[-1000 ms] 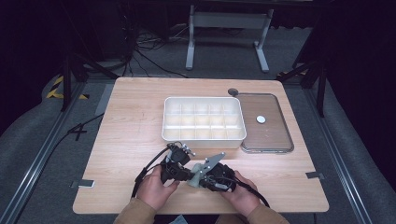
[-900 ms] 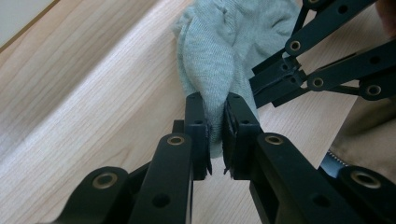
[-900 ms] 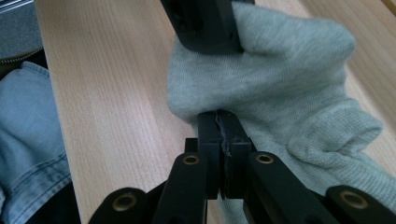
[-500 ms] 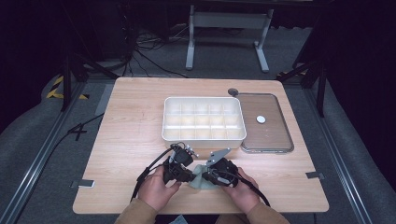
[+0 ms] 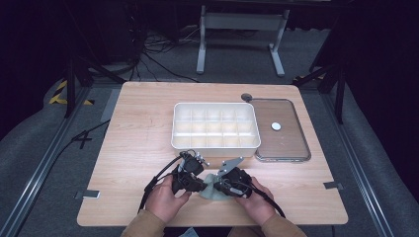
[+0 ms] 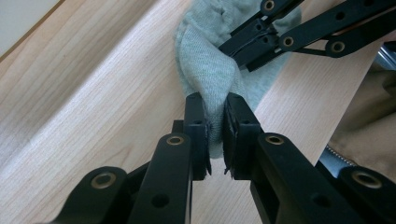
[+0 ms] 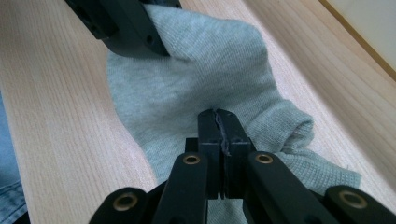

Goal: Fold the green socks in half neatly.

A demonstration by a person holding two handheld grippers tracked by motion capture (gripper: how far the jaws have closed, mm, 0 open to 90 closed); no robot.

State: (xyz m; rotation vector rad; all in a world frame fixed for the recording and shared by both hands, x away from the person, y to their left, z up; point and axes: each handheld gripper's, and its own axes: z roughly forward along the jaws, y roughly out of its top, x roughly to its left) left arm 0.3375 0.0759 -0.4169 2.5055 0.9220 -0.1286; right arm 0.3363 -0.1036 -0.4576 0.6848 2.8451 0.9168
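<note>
up close, sock [image 6: 210, 70] pinched between fingers [image 6: 196, 126]

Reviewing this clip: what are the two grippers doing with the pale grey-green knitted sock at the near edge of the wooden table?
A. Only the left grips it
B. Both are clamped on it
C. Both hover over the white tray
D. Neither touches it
B. In the left gripper view the left gripper pinches a fold of the pale grey-green knitted sock, and in the right gripper view the right gripper is closed on its fabric.
</note>
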